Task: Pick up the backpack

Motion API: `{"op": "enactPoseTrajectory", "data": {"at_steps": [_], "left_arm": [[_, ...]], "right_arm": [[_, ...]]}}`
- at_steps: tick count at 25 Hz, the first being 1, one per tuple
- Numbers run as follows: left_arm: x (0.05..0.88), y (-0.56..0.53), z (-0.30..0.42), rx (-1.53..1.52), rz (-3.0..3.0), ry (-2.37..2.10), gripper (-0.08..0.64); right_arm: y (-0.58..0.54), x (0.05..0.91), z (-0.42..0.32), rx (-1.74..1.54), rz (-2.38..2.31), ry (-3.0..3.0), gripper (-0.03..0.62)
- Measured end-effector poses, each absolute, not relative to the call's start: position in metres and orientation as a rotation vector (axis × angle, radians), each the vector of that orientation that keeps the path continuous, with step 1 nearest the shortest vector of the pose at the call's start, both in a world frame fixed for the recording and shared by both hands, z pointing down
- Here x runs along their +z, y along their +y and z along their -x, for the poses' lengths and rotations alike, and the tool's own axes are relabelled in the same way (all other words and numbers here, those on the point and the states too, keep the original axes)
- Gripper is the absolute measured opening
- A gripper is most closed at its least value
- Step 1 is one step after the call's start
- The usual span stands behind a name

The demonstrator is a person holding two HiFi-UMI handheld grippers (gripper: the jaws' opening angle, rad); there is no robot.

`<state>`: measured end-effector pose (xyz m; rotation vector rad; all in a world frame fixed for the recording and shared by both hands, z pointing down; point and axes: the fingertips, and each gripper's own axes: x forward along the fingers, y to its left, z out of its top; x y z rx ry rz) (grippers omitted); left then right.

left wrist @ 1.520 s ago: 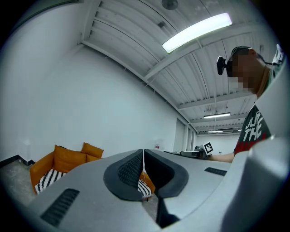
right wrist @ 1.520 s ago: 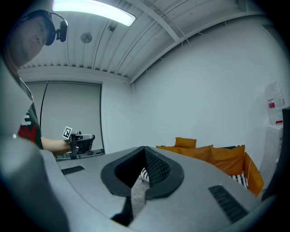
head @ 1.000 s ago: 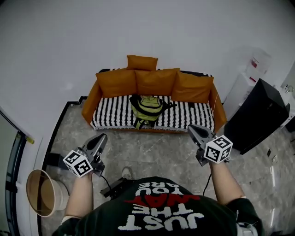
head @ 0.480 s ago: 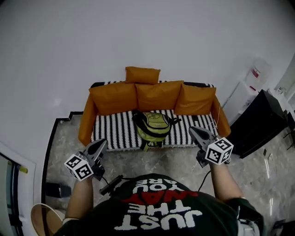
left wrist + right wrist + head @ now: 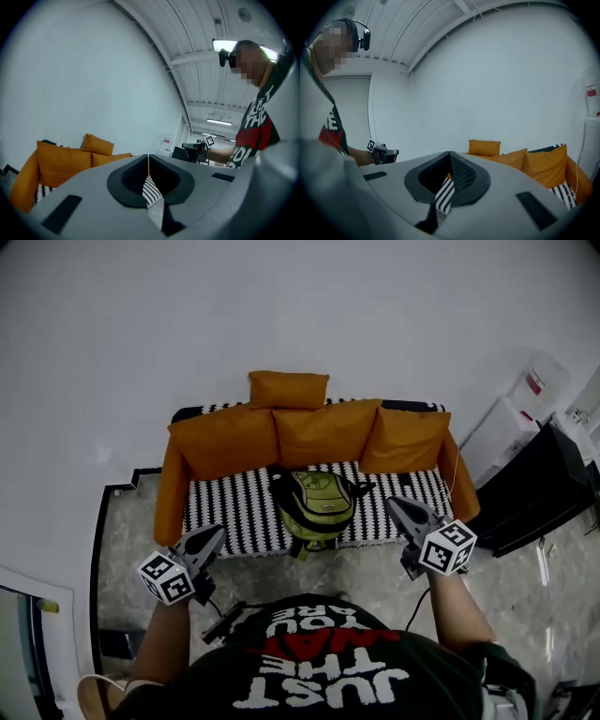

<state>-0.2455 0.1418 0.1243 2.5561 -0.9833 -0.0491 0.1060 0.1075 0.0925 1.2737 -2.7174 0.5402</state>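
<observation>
A green and yellow backpack (image 5: pixel 320 505) stands on the black-and-white striped seat of a sofa (image 5: pixel 234 512), near its front edge and in front of orange cushions (image 5: pixel 324 432). My left gripper (image 5: pixel 215 533) is held level short of the sofa's left front, shut and empty. Short of the sofa's right front, my right gripper (image 5: pixel 393 504) is also shut with nothing in it. Both are apart from the backpack, which lies between them and farther on. In the left gripper view the shut left gripper (image 5: pixel 148 157) faces the cushions (image 5: pixel 63 161). The right gripper (image 5: pixel 449 153) shows striped seat behind its shut jaws.
A black cabinet (image 5: pixel 541 499) and a white appliance (image 5: pixel 507 427) stand right of the sofa. The white wall (image 5: pixel 300 306) rises behind it. Marble floor (image 5: pixel 127 549) with a dark border lies in front. A tan bin (image 5: pixel 94 696) sits at the lower left.
The sofa and backpack have come nearer and lower in the head view as the person walked toward them. Both grippers stayed shut and held out in front.
</observation>
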Motion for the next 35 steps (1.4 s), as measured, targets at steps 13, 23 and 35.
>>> {"op": "enactPoseTrajectory", "data": {"at_steps": [13,23,35], "left_arm": [[0.205,0.045,0.131,0.273,-2.491,-1.041,0.021],[0.354,0.012,0.122,0.508,-2.408,-0.841,0.051],[0.615,0.084,0.095,0.879,-2.201,-0.355,0.252]], "right_arm": [[-0.050,0.142,-0.148,0.490,-0.913,-2.835,0.026],[-0.081,0.258,-0.112,0.496,-0.947,-2.697,0.026],[-0.038,0.446,-0.090,0.719,-0.979,-2.527,0.026]]}}
